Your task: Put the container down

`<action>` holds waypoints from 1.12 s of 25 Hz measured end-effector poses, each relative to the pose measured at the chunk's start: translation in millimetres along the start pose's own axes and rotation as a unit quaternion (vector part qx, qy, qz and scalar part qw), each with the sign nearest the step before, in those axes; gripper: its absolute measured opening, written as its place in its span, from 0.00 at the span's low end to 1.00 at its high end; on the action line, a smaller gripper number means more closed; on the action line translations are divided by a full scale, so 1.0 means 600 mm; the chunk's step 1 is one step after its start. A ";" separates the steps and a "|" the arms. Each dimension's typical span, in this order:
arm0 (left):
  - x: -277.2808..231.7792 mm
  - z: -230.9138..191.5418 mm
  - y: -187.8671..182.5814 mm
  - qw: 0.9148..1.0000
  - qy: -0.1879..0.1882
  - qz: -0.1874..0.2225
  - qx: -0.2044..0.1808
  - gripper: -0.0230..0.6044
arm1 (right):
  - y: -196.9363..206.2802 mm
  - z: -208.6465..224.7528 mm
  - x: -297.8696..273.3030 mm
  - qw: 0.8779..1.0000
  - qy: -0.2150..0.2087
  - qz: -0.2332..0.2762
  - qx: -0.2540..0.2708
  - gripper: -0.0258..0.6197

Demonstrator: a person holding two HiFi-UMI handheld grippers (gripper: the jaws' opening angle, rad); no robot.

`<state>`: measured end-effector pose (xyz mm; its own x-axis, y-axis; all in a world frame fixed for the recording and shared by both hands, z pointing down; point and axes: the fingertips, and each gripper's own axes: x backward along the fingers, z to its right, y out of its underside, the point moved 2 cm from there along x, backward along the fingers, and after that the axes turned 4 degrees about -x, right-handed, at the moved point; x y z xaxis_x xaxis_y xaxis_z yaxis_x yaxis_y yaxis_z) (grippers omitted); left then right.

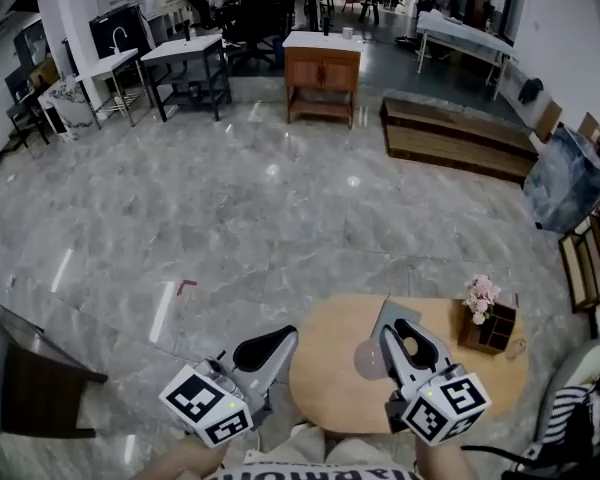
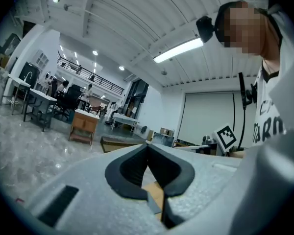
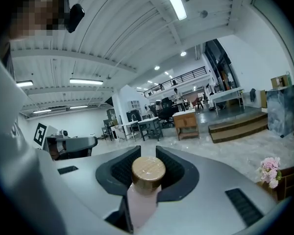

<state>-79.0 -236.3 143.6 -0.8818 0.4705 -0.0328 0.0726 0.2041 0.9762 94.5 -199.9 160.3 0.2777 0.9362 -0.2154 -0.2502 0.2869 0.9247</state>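
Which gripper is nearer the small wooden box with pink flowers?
Right. The right gripper is over the round wooden table, just left of the box; the left gripper hangs beyond the table's left edge.

container (image 1: 368, 360) between right gripper (image 1: 394, 334) jaws, over table (image 1: 325, 378) | flowers (image 1: 481, 293) on table, right of container | left gripper (image 1: 283, 338) left of table, over floor (image 1: 230, 218) | cabinet (image 1: 322, 73) far behind, across floor

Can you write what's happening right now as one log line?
right gripper: shut on pink container | left gripper: shut, empty | place: over round table
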 end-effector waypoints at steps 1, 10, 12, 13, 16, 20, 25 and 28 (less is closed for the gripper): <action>-0.005 -0.001 0.013 1.000 0.002 -0.006 0.002 0.06 | 0.013 0.004 -0.005 1.000 0.000 -0.007 -0.002 0.19; -0.046 -0.012 0.160 0.997 0.001 -0.053 0.052 0.06 | 0.142 0.065 -0.047 0.997 0.010 -0.070 -0.030 0.19; -0.051 -0.017 0.198 0.996 -0.003 -0.068 0.058 0.06 | 0.174 0.078 -0.061 0.996 0.010 -0.082 -0.031 0.19; -0.053 -0.022 0.218 0.995 -0.006 -0.074 0.064 0.06 | 0.189 0.084 -0.069 0.996 0.008 -0.088 -0.030 0.19; -0.056 -0.033 0.274 0.992 -0.023 -0.079 0.095 0.06 | 0.238 0.099 -0.093 0.994 -0.003 -0.105 -0.027 0.19; -0.052 -0.042 0.373 0.987 -0.047 -0.092 0.126 0.06 | 0.309 0.118 -0.126 0.992 -0.023 -0.117 -0.034 0.19; -0.036 -0.038 0.487 0.974 -0.074 -0.116 0.178 0.06 | 0.407 0.132 -0.146 0.988 -0.024 -0.149 -0.037 0.19; -0.043 -0.050 0.544 0.970 -0.094 -0.128 0.186 0.06 | 0.463 0.148 -0.166 0.986 -0.026 -0.161 -0.044 0.19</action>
<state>-46.2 -207.4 469.4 -0.7948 0.5046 -0.3372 0.0564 0.6146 0.7868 79.7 -231.4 466.6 0.4025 0.7826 -0.4750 -0.2203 0.5864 0.7795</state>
